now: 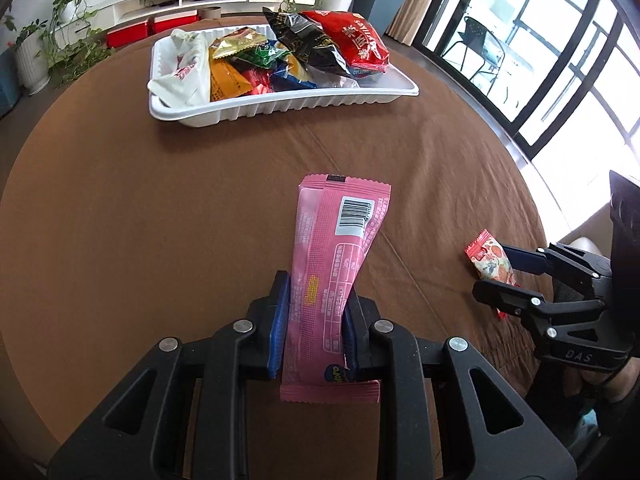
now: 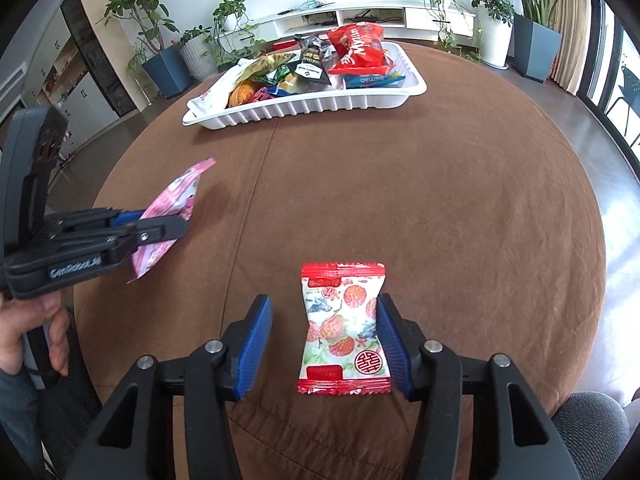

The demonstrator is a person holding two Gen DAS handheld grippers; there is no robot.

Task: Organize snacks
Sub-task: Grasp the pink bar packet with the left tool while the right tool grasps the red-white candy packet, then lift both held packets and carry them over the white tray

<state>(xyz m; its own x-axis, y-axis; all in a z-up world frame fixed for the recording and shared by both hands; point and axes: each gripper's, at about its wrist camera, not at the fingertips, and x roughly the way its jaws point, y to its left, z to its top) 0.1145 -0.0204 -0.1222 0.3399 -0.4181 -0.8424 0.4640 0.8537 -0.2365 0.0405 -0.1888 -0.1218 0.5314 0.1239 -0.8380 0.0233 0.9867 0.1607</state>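
Landmark: we place everything relative to the white tray point(image 1: 280, 104), which stands on the brown cloth table point(image 1: 160, 220) and already holds a heap of snack packets.
Left gripper point(image 1: 316, 320): clamped on the pink wrapper bar point(image 1: 340, 248), gripped low on its length, the far end pointing toward the tray but well short of it.
Right gripper point(image 2: 324, 344): jaws apart, straddling the red-and-white packet point(image 2: 344, 328); the right pad looks to touch its edge, the left pad stands clear.
Red-and-white packet: flat on the cloth, well on the near side of the tray.
Handling, pink bar: we judge it light and fairly stiff with slick film; the mid-body grip suits it.
Handling, packet: we judge it light, soft and crinkly, likely to slide; take it across the pinched waist.
Risk: a one-sided push may shift it.
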